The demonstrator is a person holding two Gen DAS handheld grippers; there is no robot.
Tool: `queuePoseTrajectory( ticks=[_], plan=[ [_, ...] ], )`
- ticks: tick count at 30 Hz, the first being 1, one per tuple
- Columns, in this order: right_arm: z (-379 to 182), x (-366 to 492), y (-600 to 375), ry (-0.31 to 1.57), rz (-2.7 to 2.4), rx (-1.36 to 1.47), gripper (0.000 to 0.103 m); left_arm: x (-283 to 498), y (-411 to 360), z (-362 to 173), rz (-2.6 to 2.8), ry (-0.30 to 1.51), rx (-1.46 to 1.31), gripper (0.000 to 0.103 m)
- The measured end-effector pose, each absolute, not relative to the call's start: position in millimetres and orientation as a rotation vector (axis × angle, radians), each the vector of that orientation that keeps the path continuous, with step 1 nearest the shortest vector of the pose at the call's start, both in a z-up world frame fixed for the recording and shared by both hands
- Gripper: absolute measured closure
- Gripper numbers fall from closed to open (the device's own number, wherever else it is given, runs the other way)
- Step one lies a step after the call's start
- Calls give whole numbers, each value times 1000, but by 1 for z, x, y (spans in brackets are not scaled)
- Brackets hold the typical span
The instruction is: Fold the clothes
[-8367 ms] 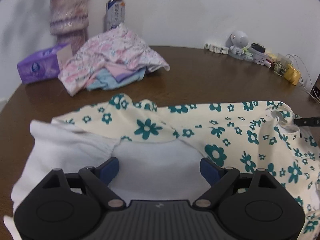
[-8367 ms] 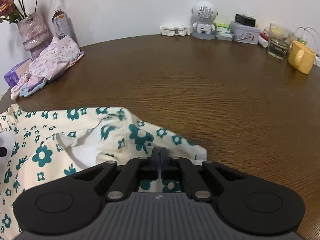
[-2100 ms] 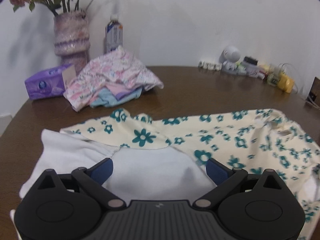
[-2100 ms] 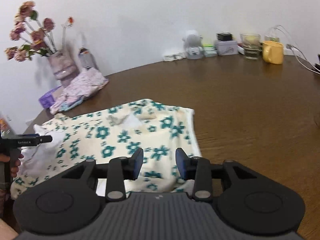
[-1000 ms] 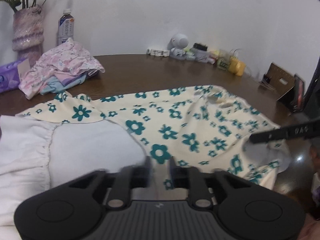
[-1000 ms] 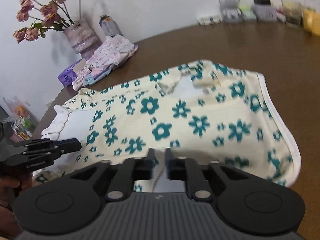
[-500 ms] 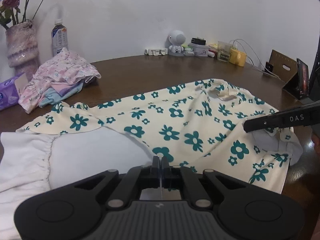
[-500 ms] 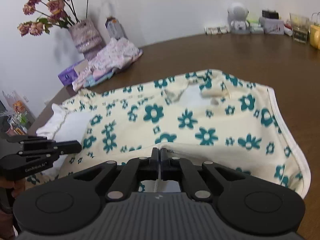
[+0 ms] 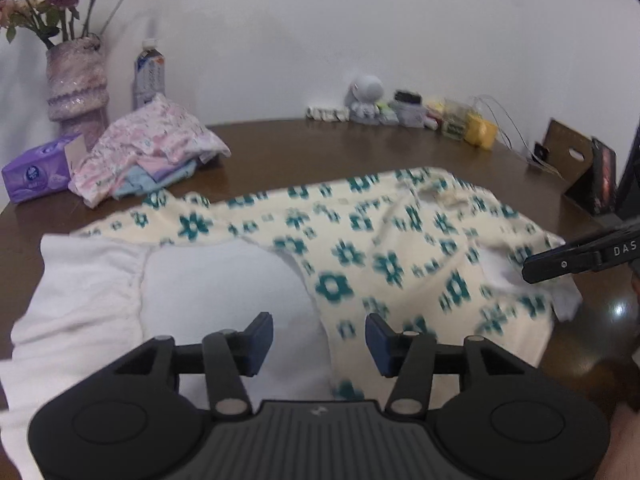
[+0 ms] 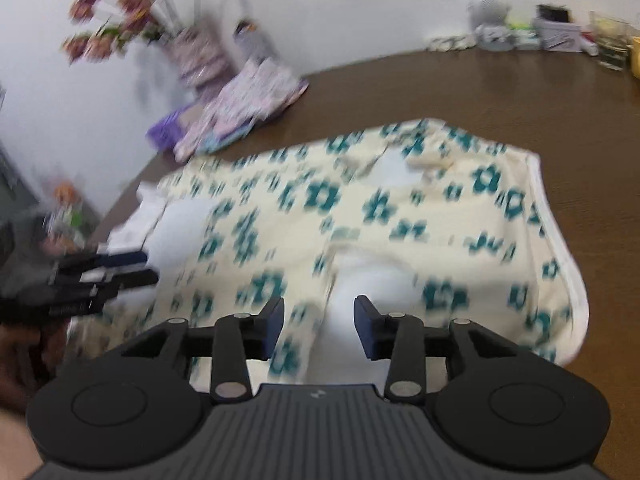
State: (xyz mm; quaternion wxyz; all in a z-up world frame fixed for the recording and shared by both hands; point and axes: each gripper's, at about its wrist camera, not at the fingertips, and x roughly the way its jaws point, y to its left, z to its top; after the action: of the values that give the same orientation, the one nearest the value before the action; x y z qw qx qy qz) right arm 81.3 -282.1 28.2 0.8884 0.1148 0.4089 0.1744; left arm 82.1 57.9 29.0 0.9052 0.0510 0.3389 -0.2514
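Note:
A cream garment with teal flowers (image 9: 360,236) lies spread on the brown table (image 9: 280,152), its white lining (image 9: 208,280) showing at the near left. My left gripper (image 9: 319,338) stands open over the garment's near edge, nothing between its blue pads. In the right wrist view the same garment (image 10: 380,208) is blurred; my right gripper (image 10: 319,326) is open above a white fold (image 10: 368,276). The right gripper (image 9: 580,256) shows at the far right of the left wrist view, and the left gripper (image 10: 104,276) at the left of the right wrist view.
A pile of pink and blue clothes (image 9: 152,148), a purple tissue box (image 9: 36,170), a vase of flowers (image 9: 76,80) and a bottle (image 9: 149,74) stand at the back left. Small items and a yellow cup (image 9: 480,134) line the back edge. A cardboard stand (image 9: 572,164) is at right.
Both grippers were shut on the garment's near edge half a second ago; both have opened and let go. The cameras have pulled back and the views are blurred by motion.

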Motion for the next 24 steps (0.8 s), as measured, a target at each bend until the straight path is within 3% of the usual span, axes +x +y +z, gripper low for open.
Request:
queuePoseTrajectory(
  ticks=[2,3,4,5,12,14,15,16,19,24],
  plan=[
    [27,84,-277,848,371,209,68,76,57,24,-514,713,121,55],
    [26,85,-275,847,376,195,90,75,58,21,-513,717,120,59],
    [25,87,-273,846,380,180,102,75,59,19,-512,720,113,77],
    [24,88,-270,845,384,166,102,75,60,17,-511,722,101,90],
    [14,101,-259,871,403,90,99,73,70,15,-464,716,59,89],
    [18,94,-272,854,388,147,89,69,75,17,-452,709,54,80],
    [20,91,-279,845,380,175,74,67,77,19,-450,703,51,77],
    [22,88,-286,836,373,203,68,65,79,21,-451,697,49,76],
    [32,72,-300,803,363,216,68,59,82,26,-472,687,46,75],
    [34,60,-293,792,383,111,66,48,77,30,-495,685,76,61]
  ],
)
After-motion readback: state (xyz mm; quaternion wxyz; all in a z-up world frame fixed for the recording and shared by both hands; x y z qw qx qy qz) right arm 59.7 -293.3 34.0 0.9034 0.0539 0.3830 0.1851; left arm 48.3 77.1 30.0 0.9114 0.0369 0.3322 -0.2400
